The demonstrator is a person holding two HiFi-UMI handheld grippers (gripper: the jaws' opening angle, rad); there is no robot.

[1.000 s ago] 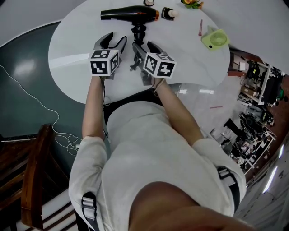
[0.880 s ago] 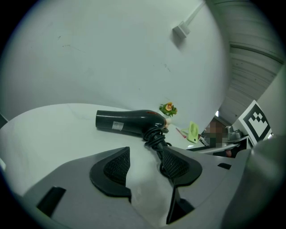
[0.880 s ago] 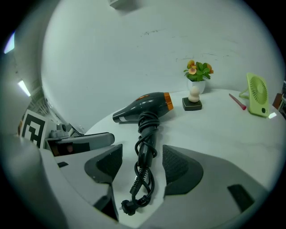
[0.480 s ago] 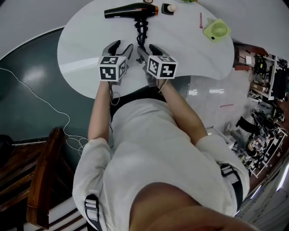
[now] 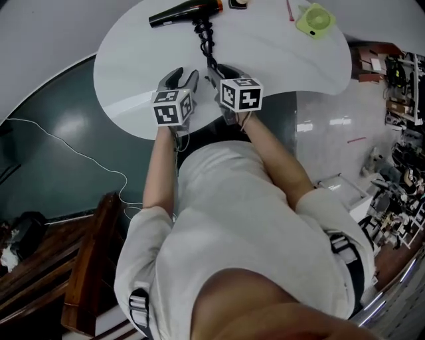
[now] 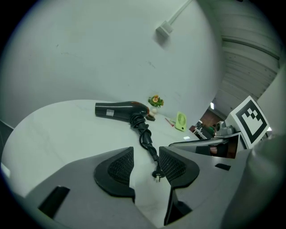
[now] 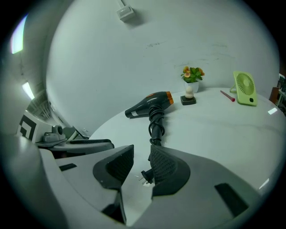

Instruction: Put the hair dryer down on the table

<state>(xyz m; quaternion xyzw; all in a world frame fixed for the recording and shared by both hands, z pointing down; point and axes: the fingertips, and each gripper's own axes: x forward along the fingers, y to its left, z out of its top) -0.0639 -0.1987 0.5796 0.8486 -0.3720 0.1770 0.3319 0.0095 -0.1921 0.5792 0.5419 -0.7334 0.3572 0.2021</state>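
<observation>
In the head view my two grippers sit side by side at the near edge of the white table (image 5: 133, 73), just below frame centre. My left gripper (image 6: 147, 167) has just been closing; its jaws stand half apart with nothing pressed between the pads. My right gripper (image 7: 136, 165) has also just been closing to a narrow gap, and it grips nothing either. Through both gaps I see the plug (image 6: 157, 173) lying on the tabletop, close by the right-hand pad. From it the black cord (image 5: 207, 43) runs up the frame in loops to the hair dryer (image 5: 186, 12), which lies flat on its side on the table at the top. Beyond it, toward the upper right, stand a small flower pot (image 7: 191, 80) and a green fan (image 7: 245, 88).
</observation>
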